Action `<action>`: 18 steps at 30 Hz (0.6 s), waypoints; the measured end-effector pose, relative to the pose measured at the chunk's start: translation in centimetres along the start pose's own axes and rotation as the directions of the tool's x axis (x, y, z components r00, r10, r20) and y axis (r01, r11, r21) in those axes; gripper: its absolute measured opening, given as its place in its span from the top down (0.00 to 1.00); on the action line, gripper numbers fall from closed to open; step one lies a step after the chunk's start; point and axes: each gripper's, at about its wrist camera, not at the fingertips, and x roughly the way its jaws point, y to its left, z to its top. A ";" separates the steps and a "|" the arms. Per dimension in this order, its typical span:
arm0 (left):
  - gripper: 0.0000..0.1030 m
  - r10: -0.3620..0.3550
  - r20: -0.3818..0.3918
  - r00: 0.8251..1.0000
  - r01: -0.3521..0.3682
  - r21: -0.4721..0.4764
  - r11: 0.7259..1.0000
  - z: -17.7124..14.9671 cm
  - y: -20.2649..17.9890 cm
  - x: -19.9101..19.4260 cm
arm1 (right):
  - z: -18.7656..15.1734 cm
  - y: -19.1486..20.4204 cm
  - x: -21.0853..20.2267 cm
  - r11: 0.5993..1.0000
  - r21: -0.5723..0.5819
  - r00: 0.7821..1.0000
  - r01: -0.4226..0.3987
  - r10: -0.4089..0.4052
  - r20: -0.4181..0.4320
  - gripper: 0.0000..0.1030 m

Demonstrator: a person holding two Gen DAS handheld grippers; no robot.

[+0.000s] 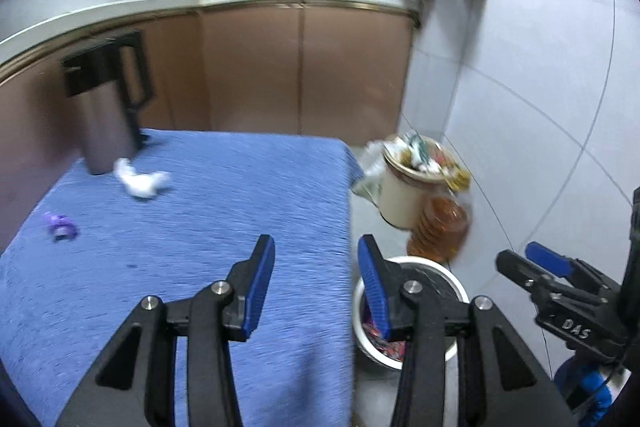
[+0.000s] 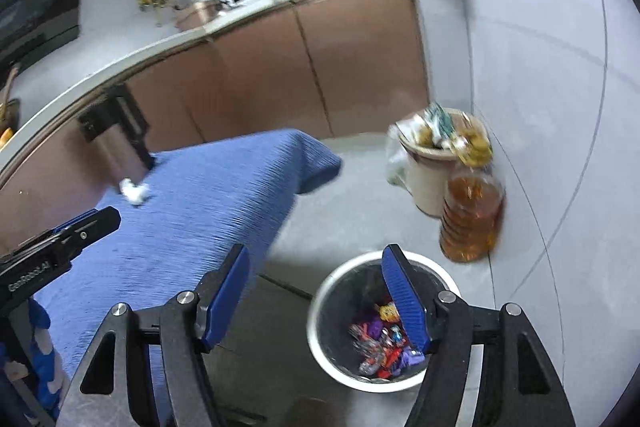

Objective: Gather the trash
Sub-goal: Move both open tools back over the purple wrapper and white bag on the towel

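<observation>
My left gripper (image 1: 316, 247) and my right gripper (image 2: 316, 263) both stand apart and hold nothing. Under my right one, at lower centre of its frame, is the white trash bin (image 2: 332, 291) with colourful wrappers (image 2: 380, 343). The crumpled white tissue (image 1: 140, 181) and a purple wrapper (image 1: 60, 225) lie on the blue tablecloth (image 1: 224, 211), at the left of the frame.

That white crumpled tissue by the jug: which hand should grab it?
Probably the left gripper: open, empty, over the blue cloth facing the tissue. The right gripper hangs over the bin.
</observation>
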 end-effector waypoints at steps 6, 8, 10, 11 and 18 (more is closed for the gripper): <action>0.60 0.049 0.062 0.997 -0.046 -0.043 0.998 -1.0 3.8 -4.4 | 0.8 4.7 -2.4 0.995 -0.087 0.997 -0.046 0.051 0.050 0.32; 0.60 0.065 0.080 0.995 -0.061 -0.052 0.997 -1.3 4.9 -5.7 | 0.7 5.8 -3.0 0.992 -0.112 0.996 -0.057 0.064 0.058 0.32; 0.60 0.084 0.098 0.992 -0.079 -0.059 0.995 -1.5 5.6 -7.0 | 0.7 7.1 -3.5 0.988 -0.135 0.995 -0.070 0.079 0.063 0.31; 0.60 0.094 0.110 0.989 -0.087 -0.064 0.994 -1.7 6.0 -7.7 | 0.7 7.8 -3.7 0.986 -0.147 0.994 -0.077 0.087 0.065 0.31; 0.60 0.147 0.160 0.976 -0.133 -0.095 0.987 -3.1 7.9 -11.9 | 0.0 10.9 -5.0 0.972 -0.207 0.990 -0.112 0.127 0.062 0.30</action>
